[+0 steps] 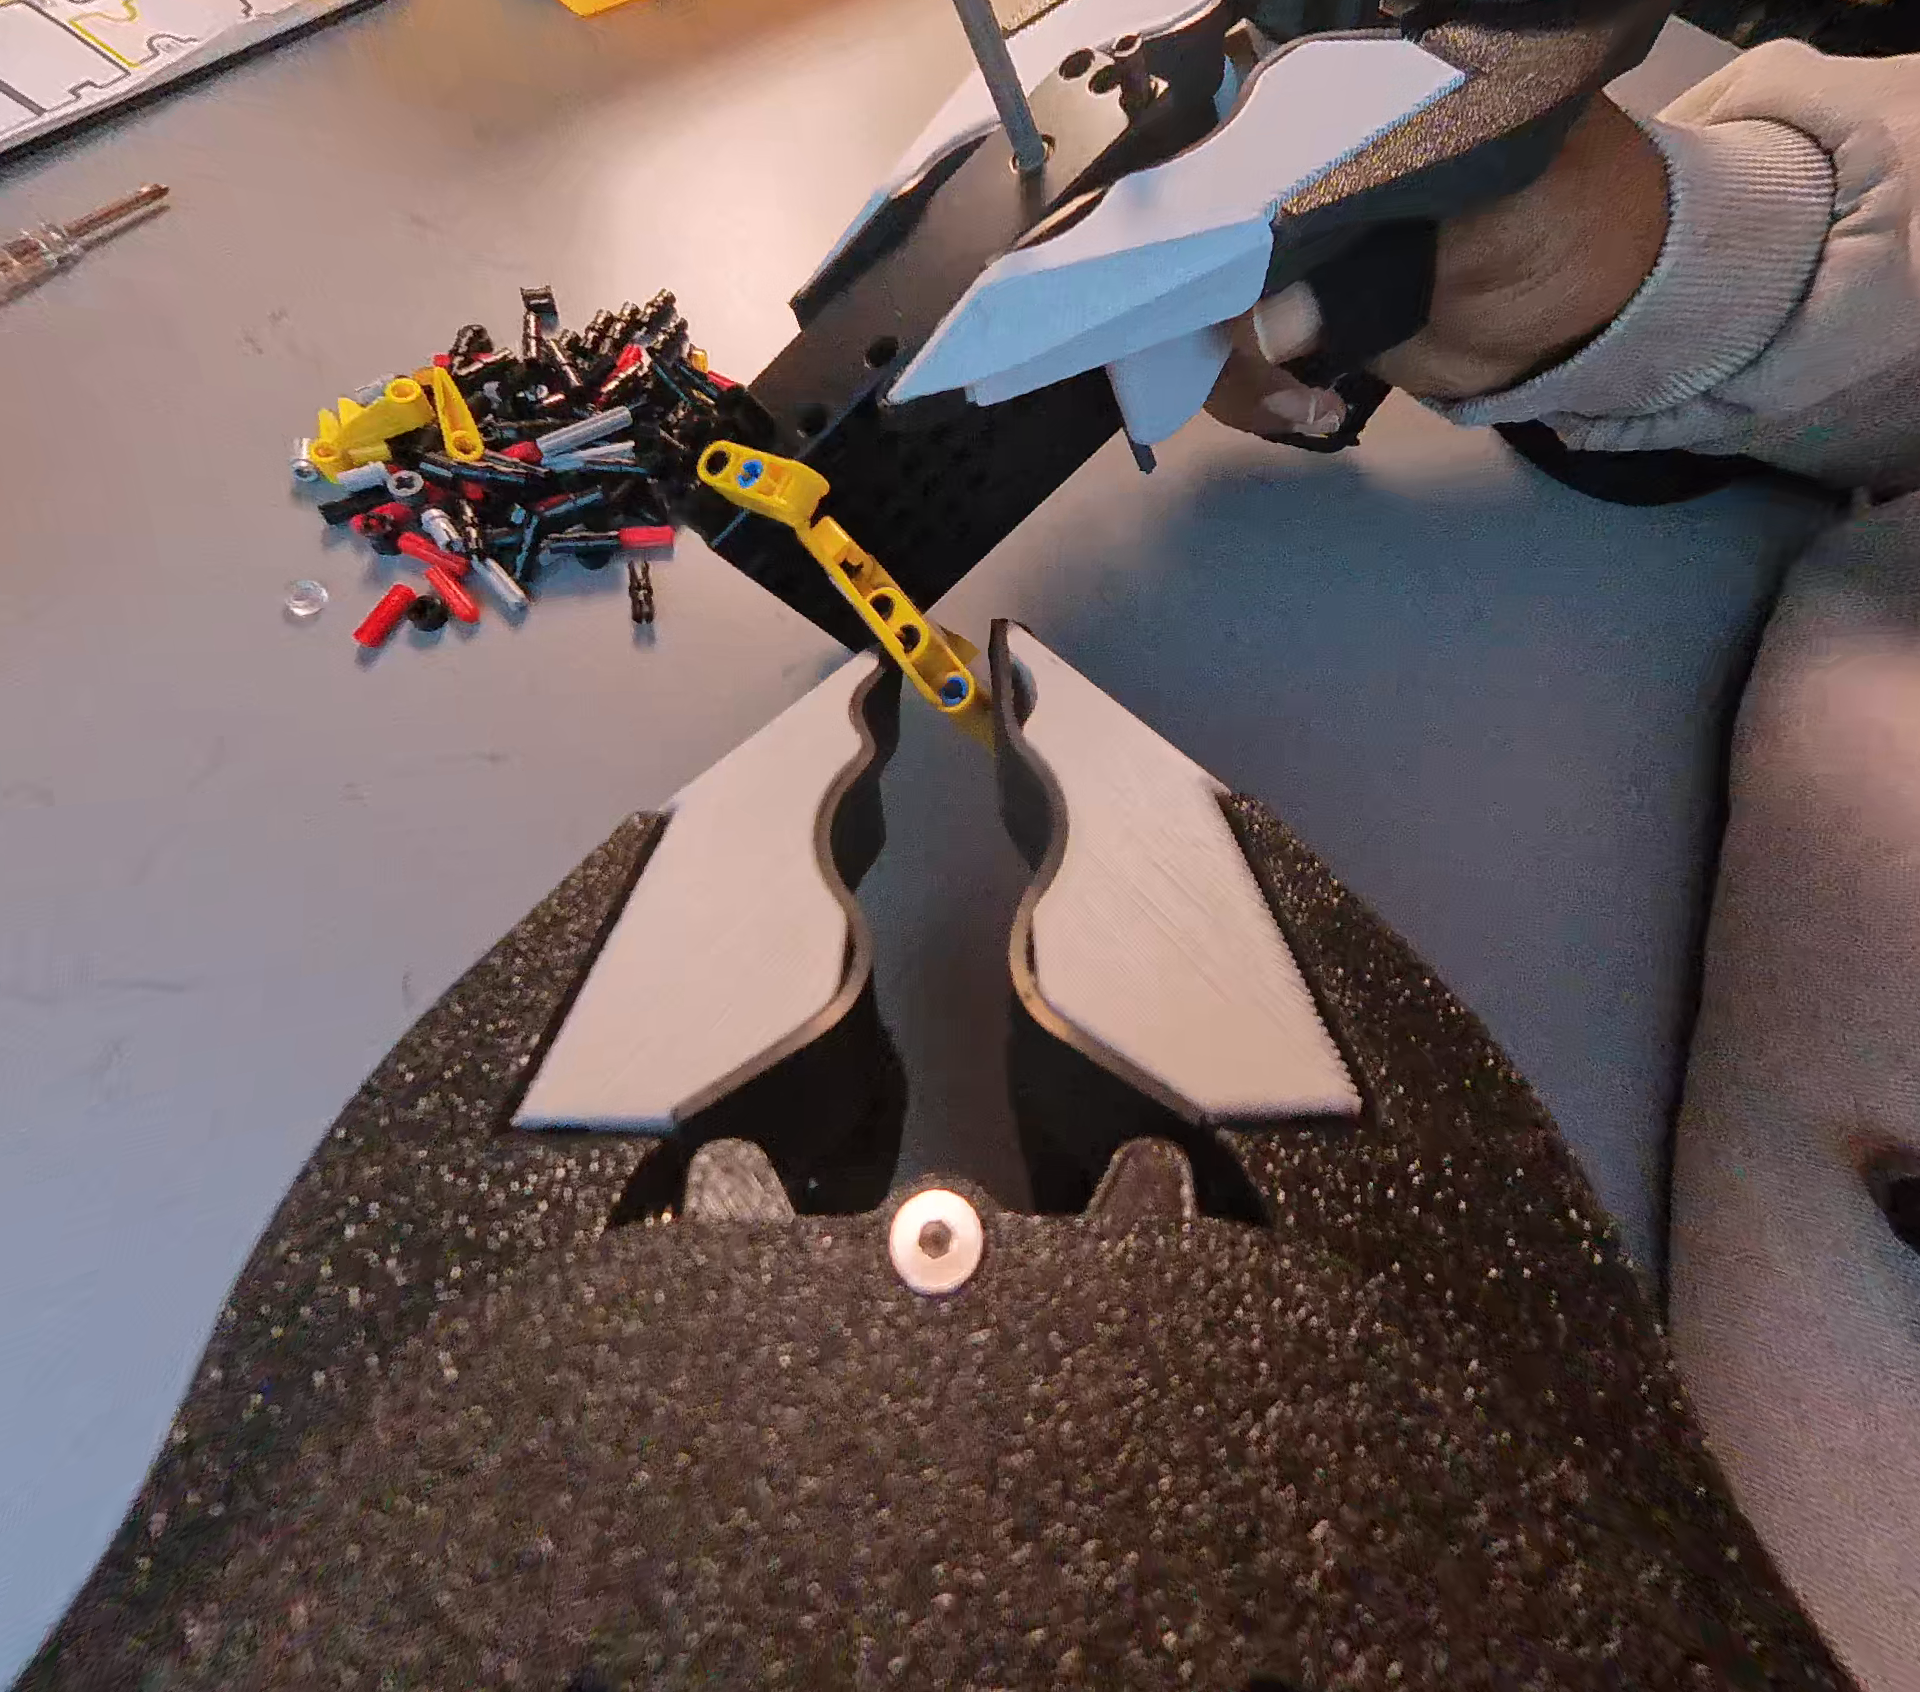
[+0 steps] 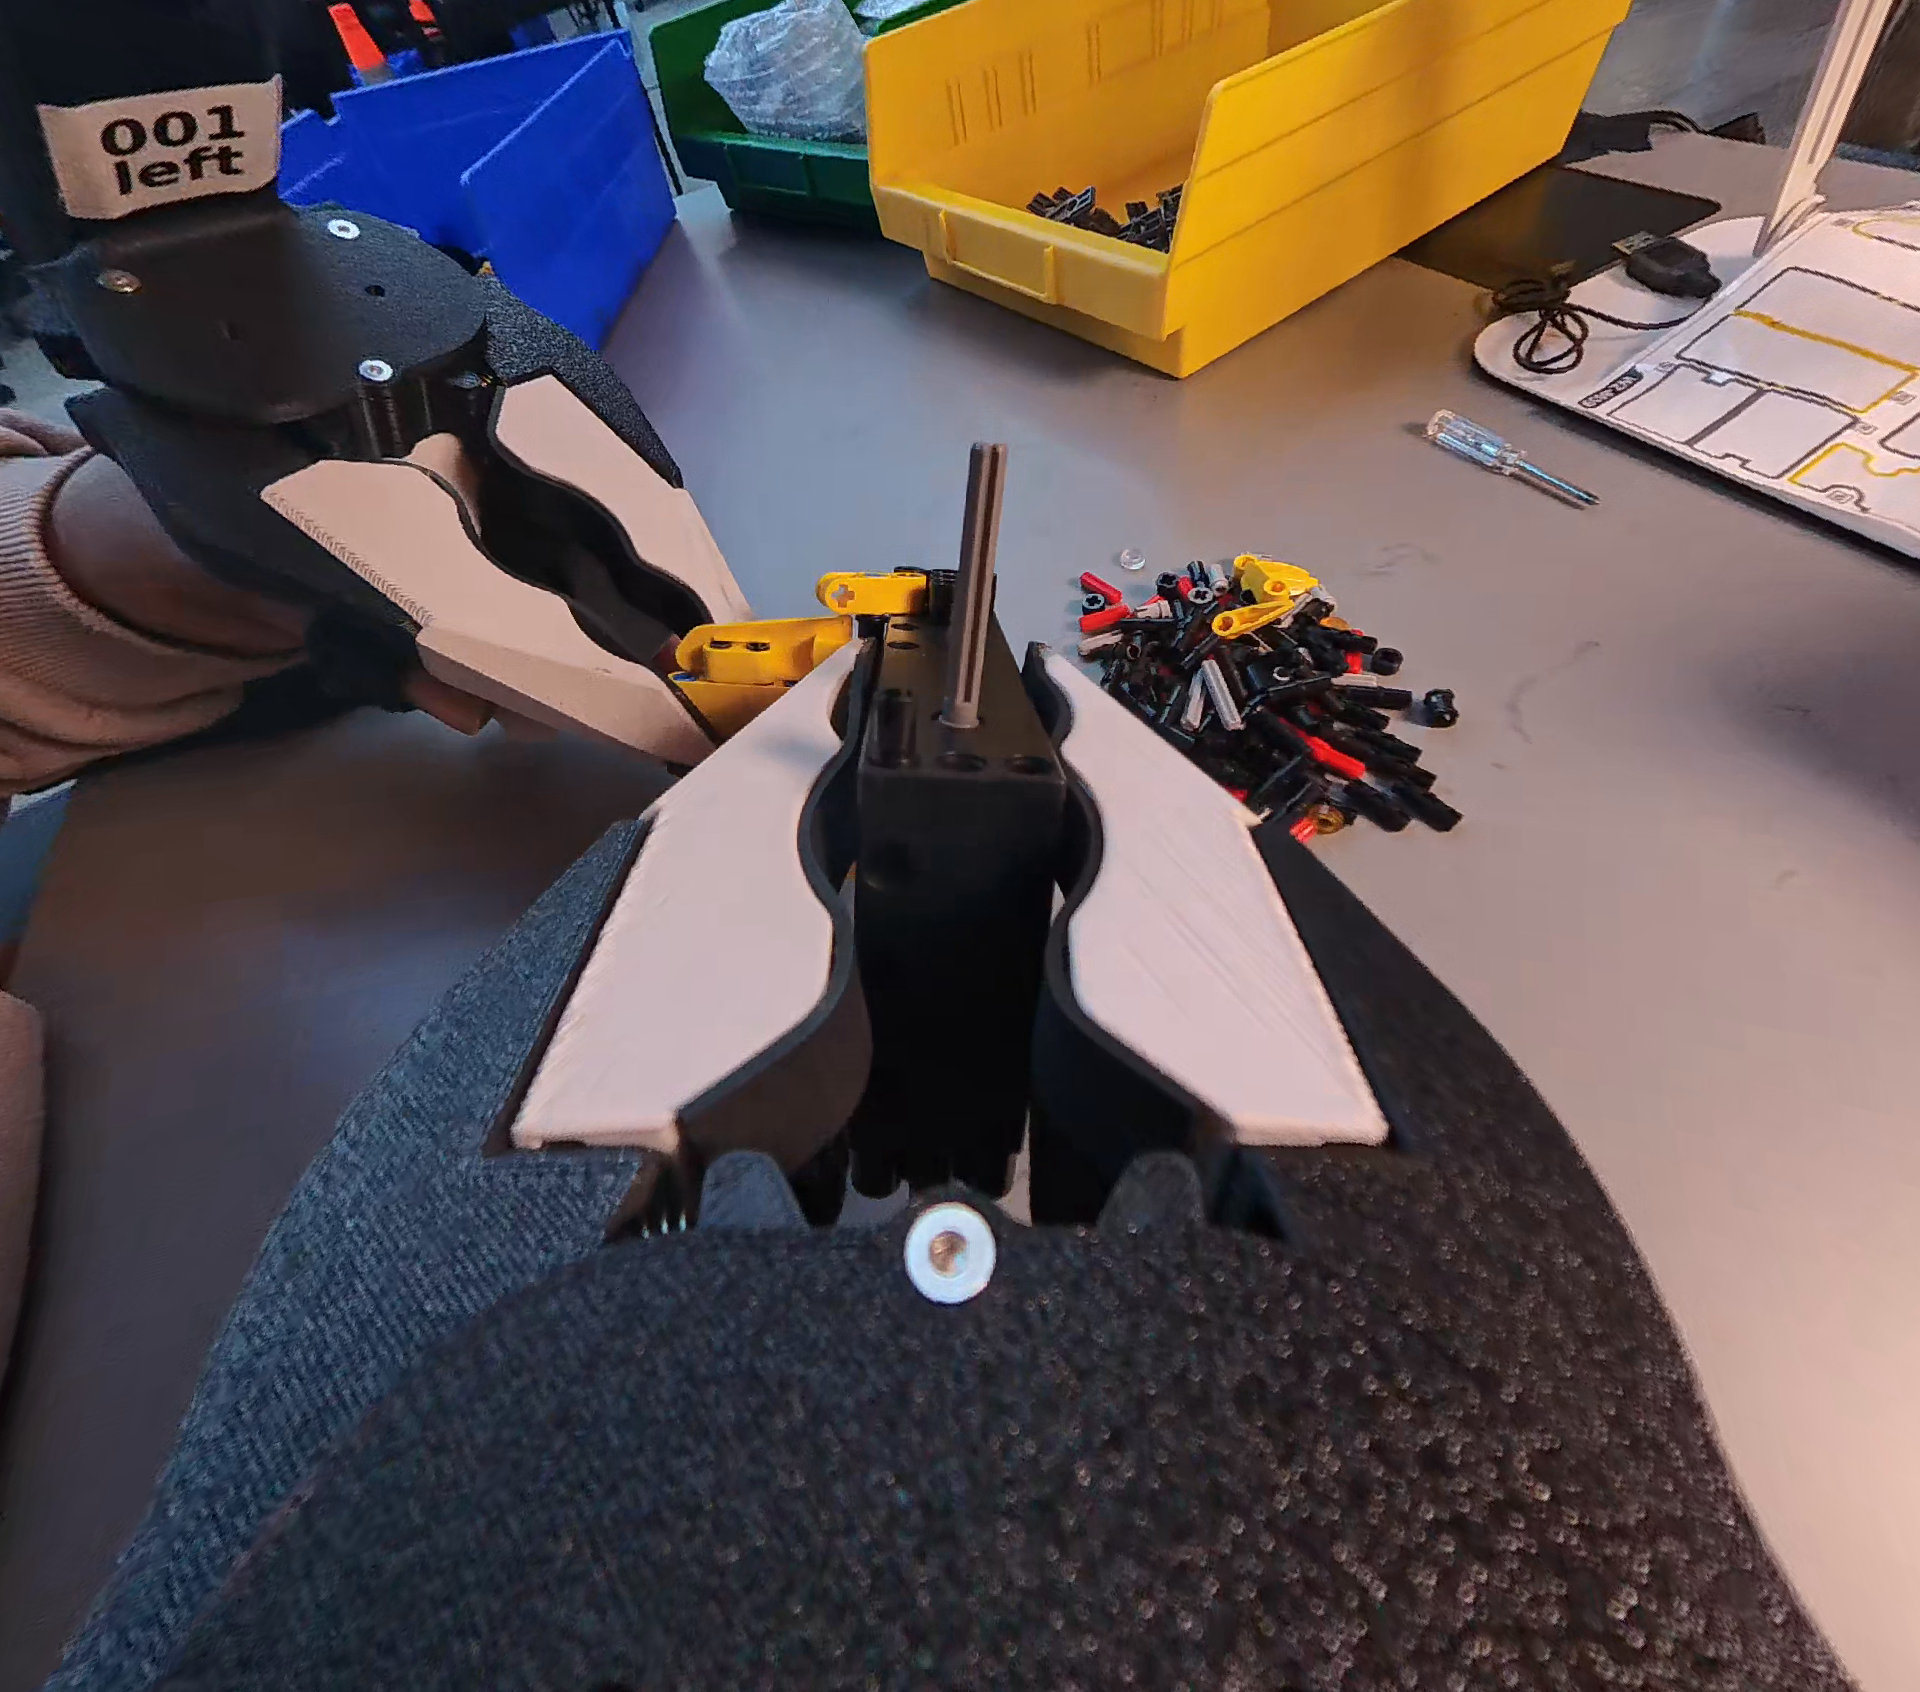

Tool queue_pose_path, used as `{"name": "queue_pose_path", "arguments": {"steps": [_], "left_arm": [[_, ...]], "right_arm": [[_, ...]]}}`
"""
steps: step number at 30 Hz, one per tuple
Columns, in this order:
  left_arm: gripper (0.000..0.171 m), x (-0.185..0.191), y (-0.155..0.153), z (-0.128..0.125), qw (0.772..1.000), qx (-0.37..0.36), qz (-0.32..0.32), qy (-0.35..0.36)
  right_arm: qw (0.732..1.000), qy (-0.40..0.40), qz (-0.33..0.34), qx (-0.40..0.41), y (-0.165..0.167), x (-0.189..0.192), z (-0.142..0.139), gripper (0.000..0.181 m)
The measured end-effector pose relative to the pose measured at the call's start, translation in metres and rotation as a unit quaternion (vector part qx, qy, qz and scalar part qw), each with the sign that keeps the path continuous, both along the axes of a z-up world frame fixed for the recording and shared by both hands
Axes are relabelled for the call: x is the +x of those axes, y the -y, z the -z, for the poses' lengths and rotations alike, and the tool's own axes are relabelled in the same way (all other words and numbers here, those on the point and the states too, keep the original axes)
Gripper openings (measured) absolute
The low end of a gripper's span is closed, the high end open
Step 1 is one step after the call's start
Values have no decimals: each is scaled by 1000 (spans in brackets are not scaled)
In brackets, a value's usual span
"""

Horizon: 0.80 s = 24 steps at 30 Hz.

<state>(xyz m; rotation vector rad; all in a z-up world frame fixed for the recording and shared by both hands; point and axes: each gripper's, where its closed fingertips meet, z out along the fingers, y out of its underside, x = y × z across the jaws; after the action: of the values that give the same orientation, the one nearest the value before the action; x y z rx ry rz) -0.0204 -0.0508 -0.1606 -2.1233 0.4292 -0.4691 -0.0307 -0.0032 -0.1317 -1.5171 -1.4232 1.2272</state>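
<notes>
My left gripper is shut on the lower end of a yellow beam with holes and blue pins. The beam's upper end lies against the side of a black block. My right gripper is shut on that black block and holds it above the table. A grey axle stands upright in the block's top, also seen in the left wrist view. In the right wrist view the left gripper comes in from the left with the yellow beam.
A pile of small black, red, grey and yellow parts lies on the grey table. Behind it stand a yellow bin, a green bin and a blue bin. A screwdriver and a white printed sheet lie at the right. Across from one pair of fingers to the other is roughly 6 cm.
</notes>
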Motion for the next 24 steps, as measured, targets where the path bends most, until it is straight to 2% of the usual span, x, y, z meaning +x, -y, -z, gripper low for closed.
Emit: {"name": "queue_pose_path", "arguments": {"steps": [4, 8, 10, 11, 14, 17, 21, 24], "left_arm": [[22, 9, 10, -3, 998, -1, 57, 25], [32, 10, 26, -32, 988, 50, 132, 71], [34, 2, 31, -47, 982, 82, 146, 92], [40, -2, 32, -48, 981, 88, 149, 91], [56, -5, 34, -22, 980, 73, 184, 14], [60, 6, 35, -9, 965, 98, 235, -56], [49, 5, 36, -9, 962, 79, 259, -37], [36, 10, 46, 2, 958, 38, 284, -16]], "right_arm": [[997, 20, -44, -53, 4, 2, 3, 27], [985, 59, -103, -125, 11, 12, 11, 26], [981, 77, -117, -136, 12, 15, 15, 26], [977, 91, -131, -143, 16, 17, 18, 27], [965, 119, -168, -161, 28, 17, 26, 27], [954, 154, -203, -159, 42, 16, 35, 27], [942, 188, -228, -161, 43, 18, 41, 28], [943, 186, -233, -150, 44, 16, 42, 30]]}}
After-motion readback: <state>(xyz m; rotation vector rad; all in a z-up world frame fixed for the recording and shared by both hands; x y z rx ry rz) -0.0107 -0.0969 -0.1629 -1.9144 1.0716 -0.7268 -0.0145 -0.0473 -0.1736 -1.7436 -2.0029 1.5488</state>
